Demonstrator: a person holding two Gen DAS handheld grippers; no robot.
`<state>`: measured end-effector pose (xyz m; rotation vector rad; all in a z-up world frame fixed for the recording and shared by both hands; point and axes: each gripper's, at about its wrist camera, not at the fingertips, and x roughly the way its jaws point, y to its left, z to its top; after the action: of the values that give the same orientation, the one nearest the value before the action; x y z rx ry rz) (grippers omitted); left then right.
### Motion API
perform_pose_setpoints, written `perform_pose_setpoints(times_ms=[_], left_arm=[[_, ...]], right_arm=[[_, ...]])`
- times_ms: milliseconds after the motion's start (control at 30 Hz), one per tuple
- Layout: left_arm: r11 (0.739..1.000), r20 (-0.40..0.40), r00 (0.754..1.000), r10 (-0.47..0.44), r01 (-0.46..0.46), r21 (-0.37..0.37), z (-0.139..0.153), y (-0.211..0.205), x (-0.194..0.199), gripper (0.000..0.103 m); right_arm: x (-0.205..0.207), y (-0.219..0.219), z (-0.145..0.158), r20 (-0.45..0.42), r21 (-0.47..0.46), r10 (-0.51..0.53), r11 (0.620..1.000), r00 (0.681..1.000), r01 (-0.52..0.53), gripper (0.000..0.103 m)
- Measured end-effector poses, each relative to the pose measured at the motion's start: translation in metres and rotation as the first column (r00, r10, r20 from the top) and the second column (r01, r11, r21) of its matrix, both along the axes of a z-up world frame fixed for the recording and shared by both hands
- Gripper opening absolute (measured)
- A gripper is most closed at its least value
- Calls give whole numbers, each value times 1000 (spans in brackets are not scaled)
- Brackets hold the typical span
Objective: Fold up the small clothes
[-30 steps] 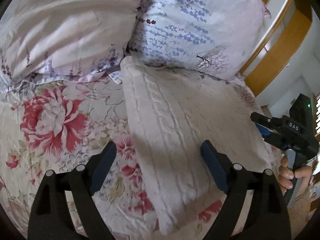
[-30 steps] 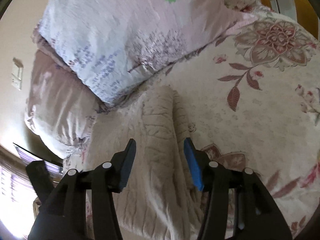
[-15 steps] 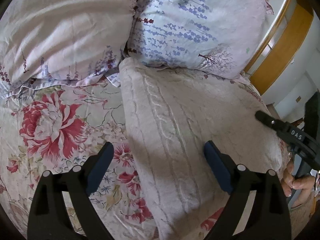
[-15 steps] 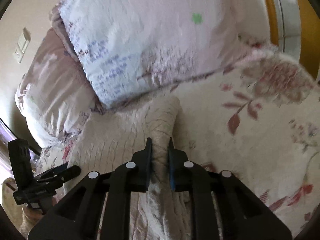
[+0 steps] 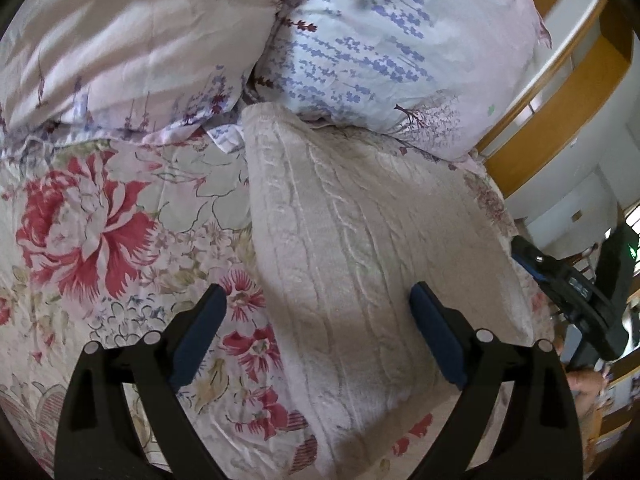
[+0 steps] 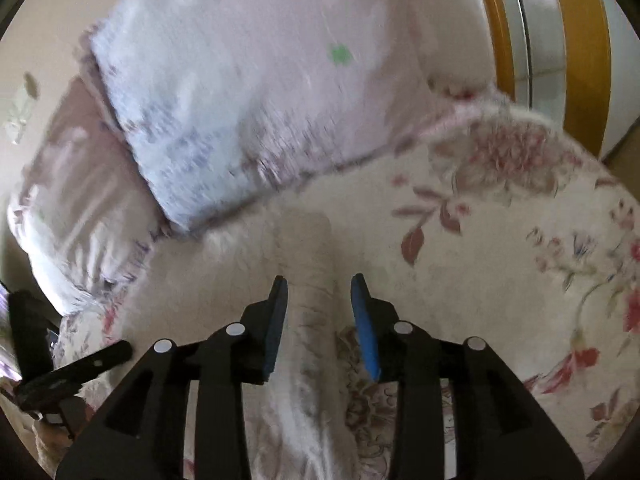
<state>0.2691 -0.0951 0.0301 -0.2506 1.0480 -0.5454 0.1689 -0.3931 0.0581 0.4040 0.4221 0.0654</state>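
Now | right tongs [image 6: 319, 292] opening, sweater [image 6: 308, 320] fold between | left tongs [image 5: 318, 320] agape above

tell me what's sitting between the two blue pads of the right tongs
A raised fold of the cream knit sweater, seen in the right wrist view. The right tongs are opening, and the pads no longer press on it.

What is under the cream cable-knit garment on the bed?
The cream cable-knit garment lies on the floral bedsheet, which shows along its left and bottom edges. Its far end reaches the lavender-print pillow. Whatever lies beneath the garment's middle is covered and cannot be seen.
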Motion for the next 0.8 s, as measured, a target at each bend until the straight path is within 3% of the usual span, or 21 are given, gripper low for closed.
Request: perform_pose_setpoints(times_ms=[100, 267, 333, 400, 433, 533, 600, 633, 733, 800], left_arm=[[1000, -22, 1000, 2, -3, -24, -3, 1, 2, 93], [999, -50, 999, 4, -6, -45, -8, 1, 4, 93], [999, -60, 998, 2, -6, -52, -10, 1, 5, 93], [998, -73, 997, -4, 0, -64, -13, 0, 7, 93], [998, -82, 997, -8, 2, -69, -15, -1, 8, 93], [997, -87, 996, -9, 2, -77, -16, 0, 9, 94], [995, -108, 994, -10, -1, -103, -16, 2, 12, 94], [993, -120, 993, -10, -4, -120, -17, 4, 14, 94], [984, -156, 988, 3, -30, -176, -19, 13, 19, 94], [976, -179, 984, 5, -44, -213, -21, 19, 24, 93]], right_arm=[[-8, 12, 9, 32, -38, 63, 997, 997, -62, 35], [-2, 30, 5, 0, -91, 143, 986, 990, -142, 36], [5, 35, -4, -56, -107, 146, 983, 988, -152, 44], [17, 41, -22, -140, -154, 125, 977, 982, -146, 45], [15, 45, -24, -108, -191, 115, 972, 987, -134, 45], [11, 49, -22, -120, -226, 114, 964, 986, -139, 45], [11, 41, -16, -136, -167, 141, 972, 981, -163, 48], [11, 36, -14, -171, -119, 175, 973, 970, -197, 56], [10, 10, -5, -133, 81, 222, 974, 966, -213, 77], [12, -9, -1, -123, 161, 204, 970, 971, -183, 77]])
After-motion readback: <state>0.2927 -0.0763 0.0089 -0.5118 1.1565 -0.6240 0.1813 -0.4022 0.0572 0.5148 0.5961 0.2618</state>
